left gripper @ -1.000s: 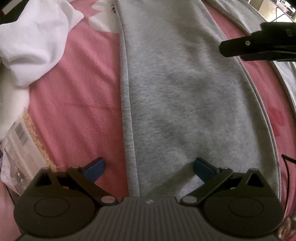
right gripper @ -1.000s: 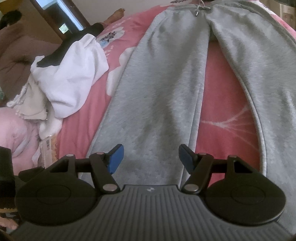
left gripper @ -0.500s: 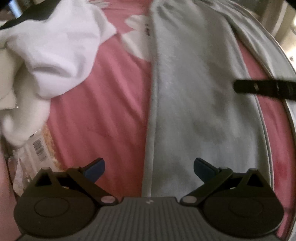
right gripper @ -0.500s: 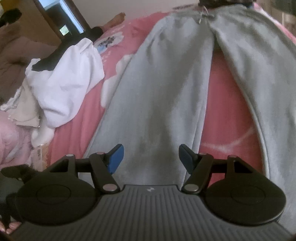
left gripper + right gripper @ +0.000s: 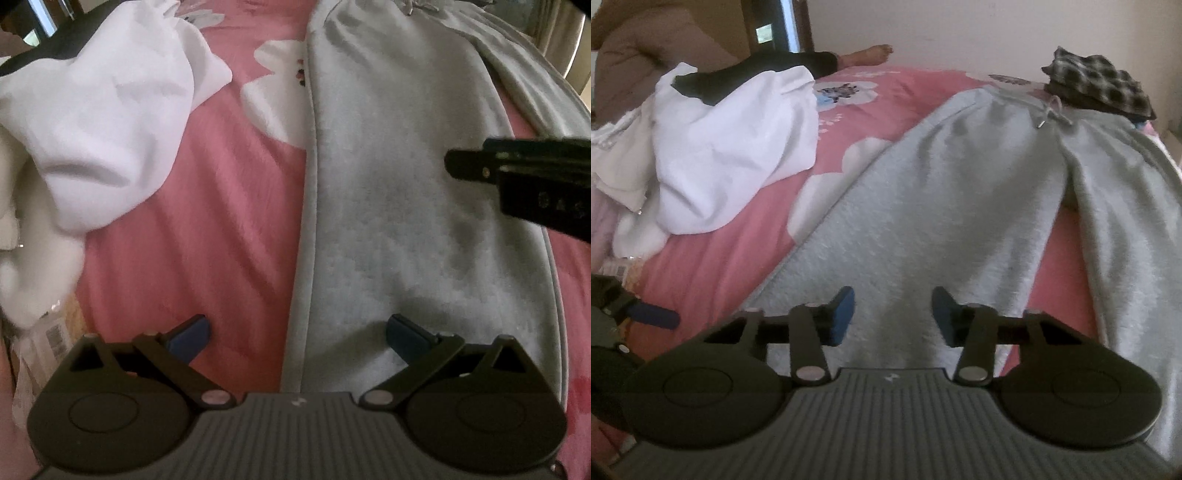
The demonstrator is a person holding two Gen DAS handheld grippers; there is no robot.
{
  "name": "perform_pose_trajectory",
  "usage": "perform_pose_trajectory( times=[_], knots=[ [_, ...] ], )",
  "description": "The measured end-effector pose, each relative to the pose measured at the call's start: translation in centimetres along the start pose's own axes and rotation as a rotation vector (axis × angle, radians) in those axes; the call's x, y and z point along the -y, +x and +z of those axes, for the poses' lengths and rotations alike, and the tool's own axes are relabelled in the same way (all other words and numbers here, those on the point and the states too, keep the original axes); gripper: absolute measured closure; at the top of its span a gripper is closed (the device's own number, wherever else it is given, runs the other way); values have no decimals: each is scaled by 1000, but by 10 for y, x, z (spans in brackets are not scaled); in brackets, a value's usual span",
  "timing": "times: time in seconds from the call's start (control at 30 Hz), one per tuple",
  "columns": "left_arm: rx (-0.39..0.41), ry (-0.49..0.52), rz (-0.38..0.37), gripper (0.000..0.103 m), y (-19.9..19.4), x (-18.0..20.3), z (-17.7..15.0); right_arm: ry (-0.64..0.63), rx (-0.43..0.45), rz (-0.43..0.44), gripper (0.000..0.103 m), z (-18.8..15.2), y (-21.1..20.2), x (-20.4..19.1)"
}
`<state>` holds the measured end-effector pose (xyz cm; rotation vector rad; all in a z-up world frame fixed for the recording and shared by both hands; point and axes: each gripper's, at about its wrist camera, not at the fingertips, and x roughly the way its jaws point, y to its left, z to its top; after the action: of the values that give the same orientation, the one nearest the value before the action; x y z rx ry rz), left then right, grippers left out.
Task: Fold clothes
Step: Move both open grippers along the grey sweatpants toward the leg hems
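The gray sweatpants (image 5: 923, 229) stretch away up the bed (image 5: 221, 206); the right gripper (image 5: 893, 314), nearer, is closing over one leg, nothing pinched yet. The left gripper (image 5: 297, 332) gapes wide across that leg's outer edge.

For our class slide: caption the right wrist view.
Right gripper, jaws closing, above a leg of grey sweatpants spread on a pink bedspread.

Fuzzy matt fleece on the grey sweatpants (image 5: 960, 206), a small metal tip on their drawstring (image 5: 1040, 124), smooth pink printed bedsheet (image 5: 207, 236), soft white cotton garment (image 5: 731, 155) crumpled at left, far checked woven cloth (image 5: 1097, 83), matt black plastic right gripper (image 5: 893, 314) with blue rubbery pads (image 5: 844, 314).
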<state>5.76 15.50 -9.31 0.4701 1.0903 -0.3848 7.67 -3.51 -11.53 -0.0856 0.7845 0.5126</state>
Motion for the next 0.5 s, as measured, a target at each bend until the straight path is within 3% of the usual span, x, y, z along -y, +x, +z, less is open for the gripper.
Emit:
perform_pose_trajectory(
  times=[0.2,0.5],
  knots=[
    [44,-50,-26,0,-1,-6,6,100,-5,-5,76,-8,6,14],
    [115,-147,-104,0,6,-47,15,236,86,-90,76,-12,-22,21]
  ],
)
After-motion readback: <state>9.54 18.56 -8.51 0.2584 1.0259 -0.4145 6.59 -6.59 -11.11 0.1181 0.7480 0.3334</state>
